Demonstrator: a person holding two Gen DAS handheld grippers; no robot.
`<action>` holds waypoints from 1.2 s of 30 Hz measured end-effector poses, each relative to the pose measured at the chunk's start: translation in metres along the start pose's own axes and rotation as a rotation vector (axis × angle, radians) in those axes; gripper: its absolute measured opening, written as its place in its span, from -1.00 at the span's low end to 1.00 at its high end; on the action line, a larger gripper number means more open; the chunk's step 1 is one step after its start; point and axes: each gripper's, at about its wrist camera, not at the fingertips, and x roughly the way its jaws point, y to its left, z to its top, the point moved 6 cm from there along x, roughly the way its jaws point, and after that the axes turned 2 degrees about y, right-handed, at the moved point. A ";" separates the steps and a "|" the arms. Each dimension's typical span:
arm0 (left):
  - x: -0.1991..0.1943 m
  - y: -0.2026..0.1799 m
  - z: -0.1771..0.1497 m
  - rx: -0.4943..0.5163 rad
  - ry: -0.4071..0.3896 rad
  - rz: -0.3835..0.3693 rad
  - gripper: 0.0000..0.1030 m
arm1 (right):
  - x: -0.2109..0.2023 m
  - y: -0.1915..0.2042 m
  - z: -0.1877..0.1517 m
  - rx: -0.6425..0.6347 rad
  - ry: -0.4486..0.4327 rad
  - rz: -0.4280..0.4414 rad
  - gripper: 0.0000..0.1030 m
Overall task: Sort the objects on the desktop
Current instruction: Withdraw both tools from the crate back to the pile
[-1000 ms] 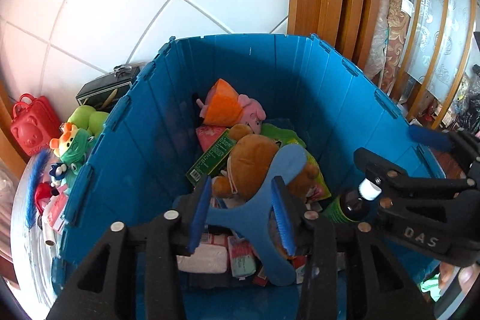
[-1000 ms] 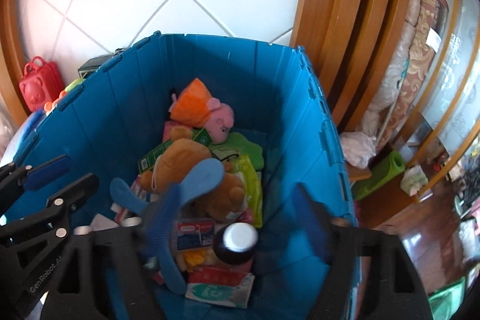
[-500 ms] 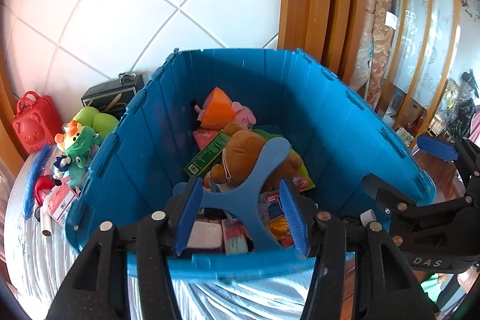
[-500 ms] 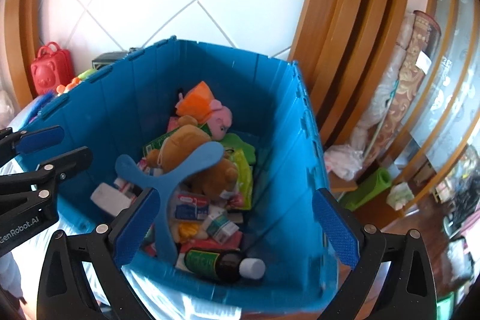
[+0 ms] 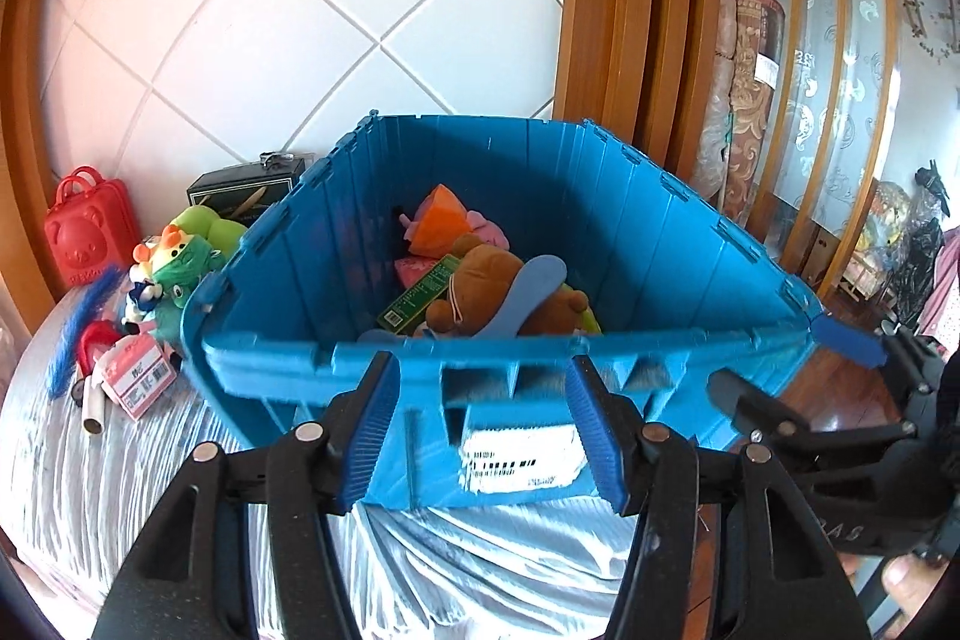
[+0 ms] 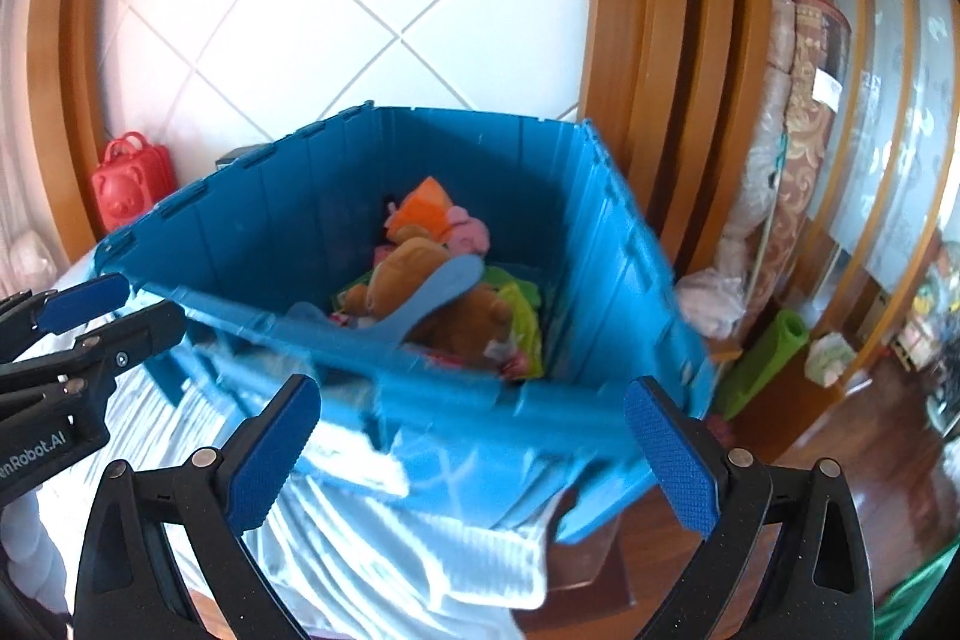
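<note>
A blue plastic crate (image 5: 660,244) stands on the striped tablecloth, also in the right wrist view (image 6: 288,220). Inside lie a brown plush bear (image 5: 486,268), a blue boomerang toy (image 5: 528,286), an orange and pink plush (image 5: 444,220) and a green box (image 5: 420,292). My left gripper (image 5: 483,430) is open and empty in front of the crate's near wall. My right gripper (image 6: 474,448) is open wide and empty, in front of the crate's near right corner. Both are outside the crate.
Left of the crate lie a green plush (image 5: 180,268), a red bear-shaped case (image 5: 90,232), a pink box (image 5: 138,376), a blue brush (image 5: 84,322) and a black box (image 5: 246,187). The table edge drops to a wooden floor (image 6: 840,436) on the right.
Both grippers have pulled back out of the crate toward me. The left let go of the blue boomerang, which now rests on the bear. The bottle dropped from the right gripper is hidden behind the near wall.
</note>
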 end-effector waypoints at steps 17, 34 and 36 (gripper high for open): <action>-0.049 0.064 -0.040 0.042 -0.020 -0.009 0.10 | -0.033 0.086 -0.031 0.045 -0.003 0.022 1.00; -0.120 0.239 -0.092 -0.025 -0.006 0.055 0.10 | -0.059 0.263 -0.051 0.029 0.002 0.062 1.00; -0.124 0.258 -0.100 -0.046 0.007 0.051 0.10 | -0.060 0.283 -0.053 0.022 0.005 0.072 1.00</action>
